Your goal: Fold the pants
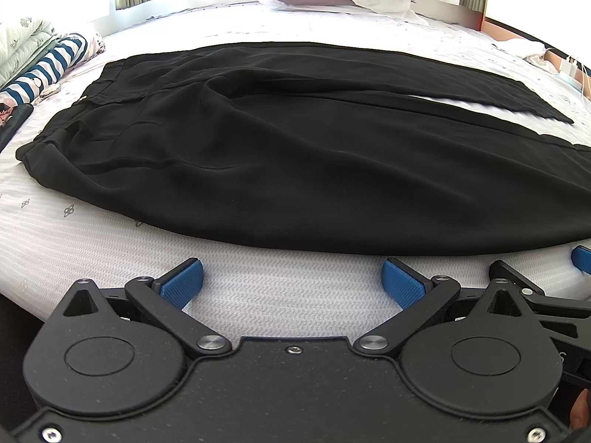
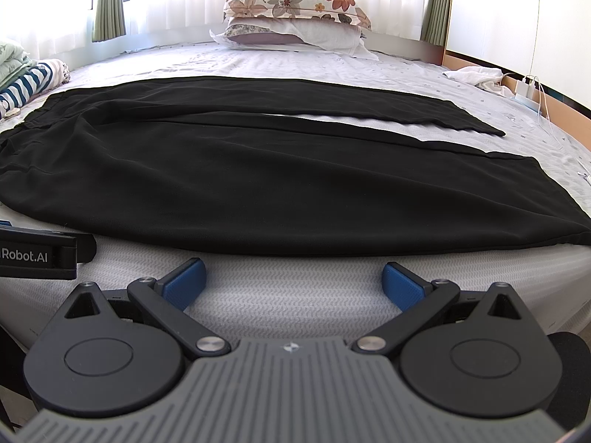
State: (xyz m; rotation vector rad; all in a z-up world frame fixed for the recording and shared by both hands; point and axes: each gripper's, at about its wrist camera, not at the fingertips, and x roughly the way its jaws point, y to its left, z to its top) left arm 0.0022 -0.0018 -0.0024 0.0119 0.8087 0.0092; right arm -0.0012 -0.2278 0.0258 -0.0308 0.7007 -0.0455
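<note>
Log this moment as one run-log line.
stage: pre-grasp | pants: flat on bed, unfolded | left gripper: open, short of hem | right gripper: open, short of hem

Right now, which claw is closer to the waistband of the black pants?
Left. The left claw sits nearer the waistband at the pants' left end; the right claw is farther along, toward the leg ends.

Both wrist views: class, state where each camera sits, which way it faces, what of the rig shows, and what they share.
Left wrist: sits behind the open left gripper, facing across the bed at the black pants' waistband; right gripper's edge at right.
Right wrist: behind the open right gripper, facing the legs; left gripper's body at left.
Shared: pants, floral pillows.
</note>
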